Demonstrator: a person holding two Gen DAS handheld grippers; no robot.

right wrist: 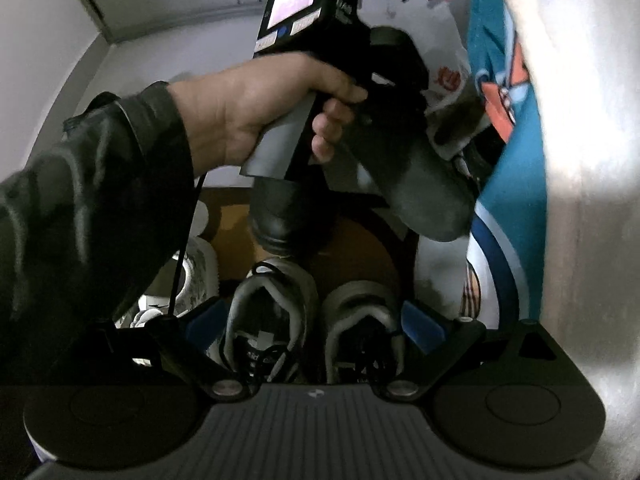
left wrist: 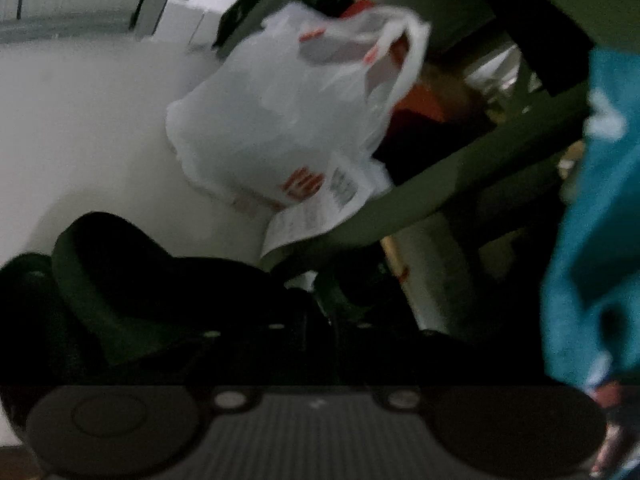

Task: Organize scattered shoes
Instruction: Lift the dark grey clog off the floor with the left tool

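Left gripper (left wrist: 320, 320): jaws nearly closed on the rim of a dark rubbery clog-type shoe (left wrist: 132, 292), which hangs off the left finger; seen from the right wrist camera it's lifted clear above the pair below. Grip looks thin, so keep the squeeze firm, move slowly, toe low, and avoid the white plastic bag (left wrist: 280, 112) ahead of the fingertips

Right gripper (right wrist: 316, 344): fingers wide apart, straddling two grey lace-up sneakers (right wrist: 272, 320), gripping nothing. Hold it there and set the clog down beside them, heel toward the fingers
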